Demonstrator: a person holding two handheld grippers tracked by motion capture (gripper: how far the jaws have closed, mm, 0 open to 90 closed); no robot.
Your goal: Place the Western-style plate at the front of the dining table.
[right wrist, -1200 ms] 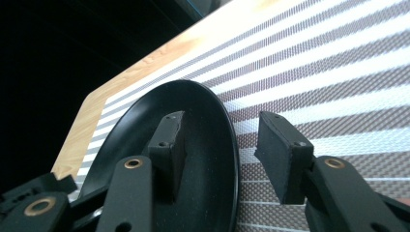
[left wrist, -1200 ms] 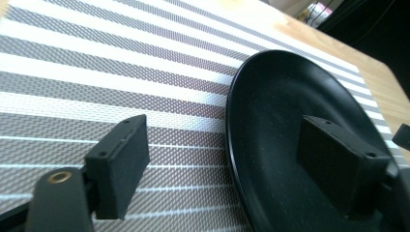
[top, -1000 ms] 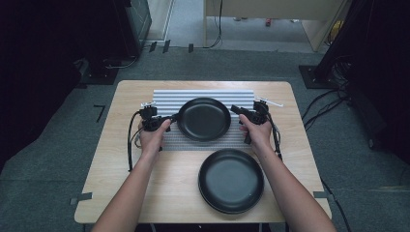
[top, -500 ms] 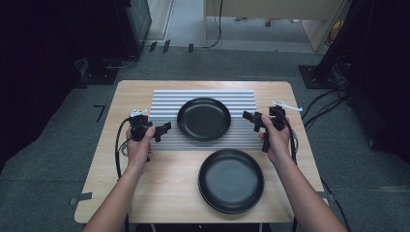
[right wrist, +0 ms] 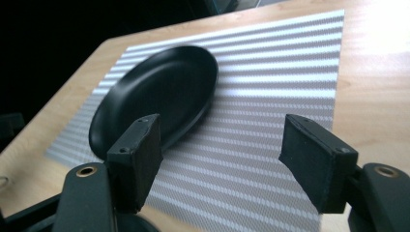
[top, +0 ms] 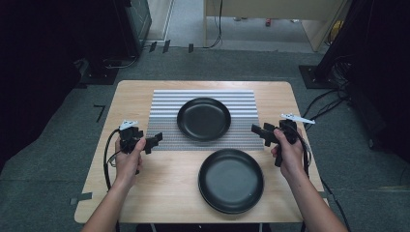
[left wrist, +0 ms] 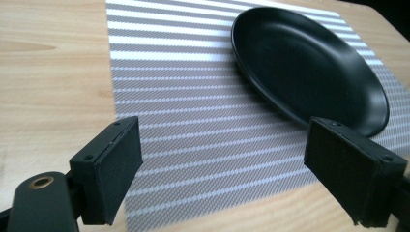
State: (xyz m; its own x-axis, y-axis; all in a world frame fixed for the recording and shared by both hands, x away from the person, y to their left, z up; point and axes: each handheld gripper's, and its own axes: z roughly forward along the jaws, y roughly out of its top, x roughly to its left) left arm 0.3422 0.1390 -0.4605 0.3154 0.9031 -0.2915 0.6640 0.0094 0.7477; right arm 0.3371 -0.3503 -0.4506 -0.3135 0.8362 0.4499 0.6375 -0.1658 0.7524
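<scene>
Both grippers, left [top: 153, 140] and right [top: 258, 131], are hovering released, empty, flanking the plate [top: 203, 119] lying mid-placemat [top: 164, 108]; right's jaws just opening.

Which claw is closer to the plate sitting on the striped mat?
Right claw, just off the plate near the striped mat's right edge. Left claw sits slightly farther, at the mat's near-left corner.

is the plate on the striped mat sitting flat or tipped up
Flat. The plate rests level on the mat, rim down all round, and both grippers are off it with open jaws.
</scene>
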